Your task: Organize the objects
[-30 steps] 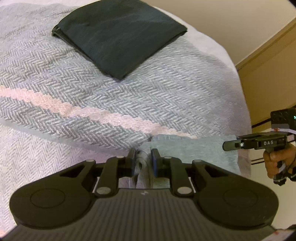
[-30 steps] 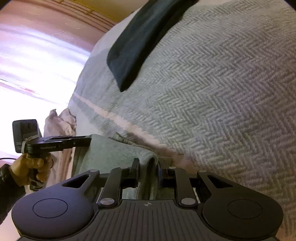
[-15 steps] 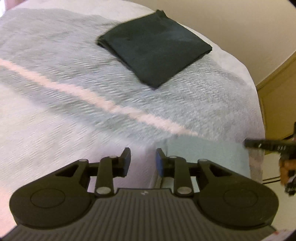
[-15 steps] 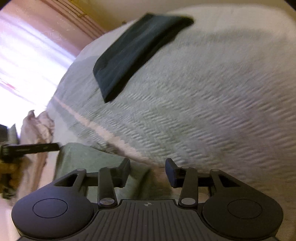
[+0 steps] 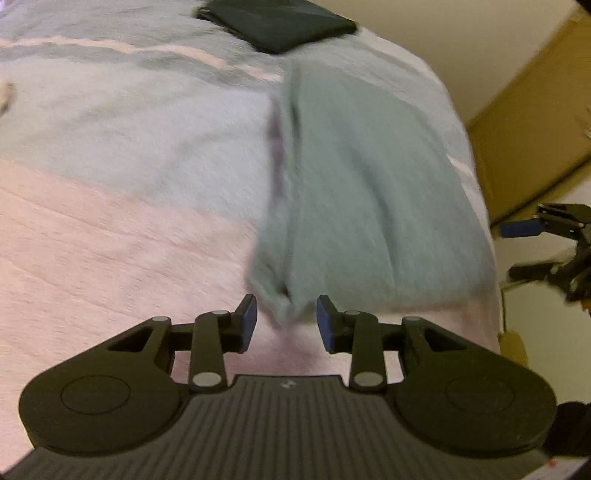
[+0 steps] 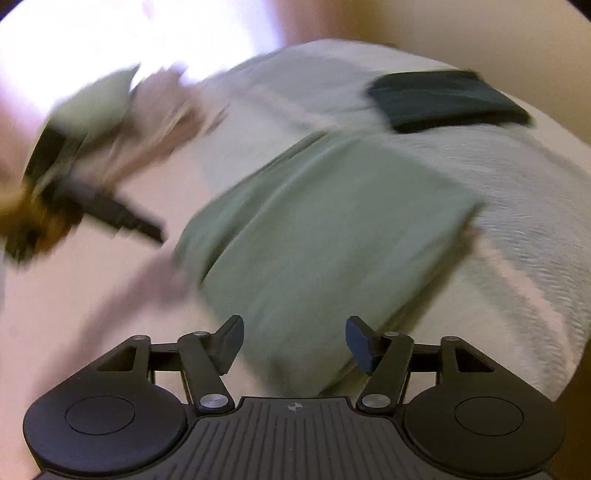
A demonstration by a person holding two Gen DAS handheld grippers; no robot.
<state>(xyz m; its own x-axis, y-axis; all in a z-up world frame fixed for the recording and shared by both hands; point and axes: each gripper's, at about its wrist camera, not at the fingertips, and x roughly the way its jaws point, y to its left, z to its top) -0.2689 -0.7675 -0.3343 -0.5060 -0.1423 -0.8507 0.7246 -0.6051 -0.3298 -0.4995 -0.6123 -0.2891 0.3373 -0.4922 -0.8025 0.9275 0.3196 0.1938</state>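
Evidently soft and light, the green towel [image 5: 369, 192] lies folded mid-frame on the bed [image 5: 110, 240]. Both the left gripper [image 5: 286, 323] and the right gripper [image 6: 295, 343] are spread, holding nothing. Best pinched at a folded corner.

Left wrist view is looking forward and down over the left hand-held gripper [image 5: 286, 319], close above the near end of a sage-green folded cloth [image 5: 369, 192] on a pale herringbone-woven bed cover [image 5: 129, 110]. Right wrist view is facing the same cloth [image 6: 325, 240] from its other side. Both are sharing the folded dark-green cloth [image 5: 277, 22] beyond.
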